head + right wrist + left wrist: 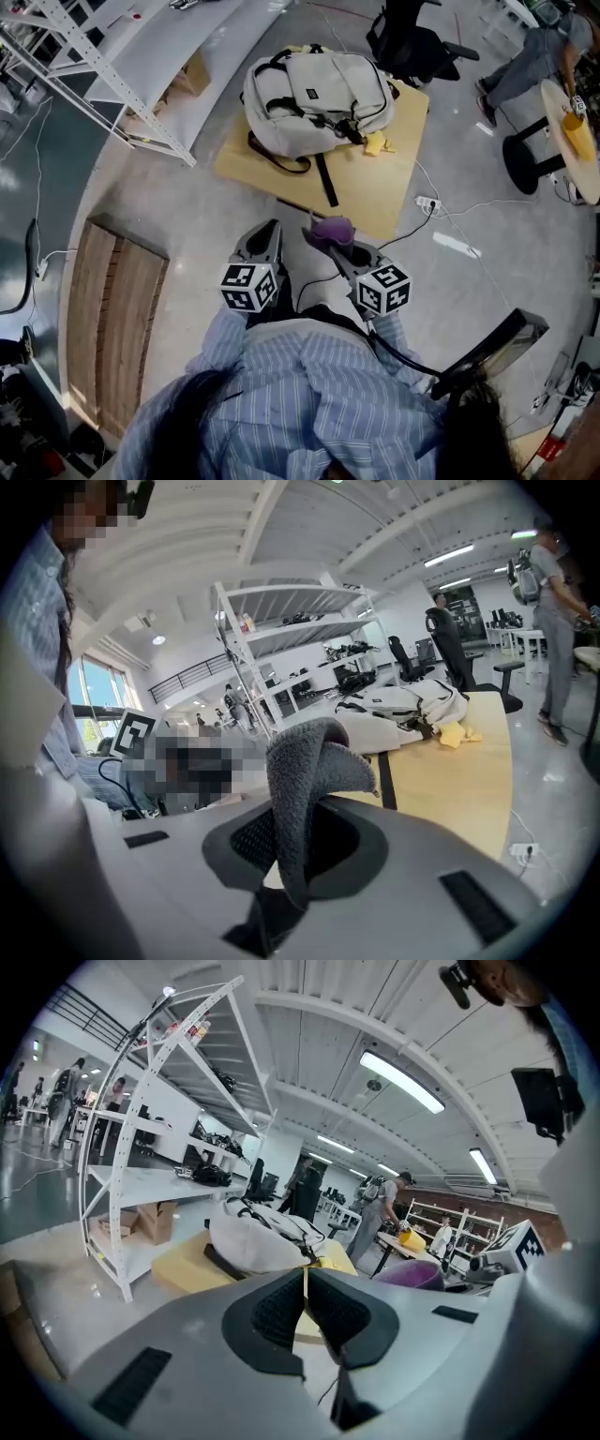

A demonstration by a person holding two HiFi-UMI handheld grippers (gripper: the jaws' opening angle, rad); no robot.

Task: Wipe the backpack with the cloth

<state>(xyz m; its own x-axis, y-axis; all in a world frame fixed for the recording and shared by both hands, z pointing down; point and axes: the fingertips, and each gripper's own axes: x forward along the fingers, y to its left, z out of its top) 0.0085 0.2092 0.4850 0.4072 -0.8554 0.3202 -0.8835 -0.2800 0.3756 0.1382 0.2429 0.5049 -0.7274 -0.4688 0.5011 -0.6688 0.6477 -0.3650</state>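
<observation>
- The room is big, with a smooth grey floor [169,197]. A tall white shelf rack [112,75] stands at one side.
- A flat wooden board [366,187] lies on the floor near the rack.
- The backpack [319,89] lies on the board. It is light grey with dark straps.
- A small yellow thing [377,143] lies on the board, just beside the backpack.
- The right gripper [333,246] pinches the cloth [331,230] tight between its jaws. The cloth is purple; it sticks up out of the jaws and flops over.
- The left gripper [265,248] has its jaws pressed together, with nothing between them.
- Both grippers are side by side, close to the person in the striped shirt [309,394]. They are well apart from the backpack, and the cloth is not touching it.
- A black chair [412,37] stands past the board.
- Another person [530,56] stands near a round table [562,155].
- A white plug strip [427,202] lies on the floor beside the board.
</observation>
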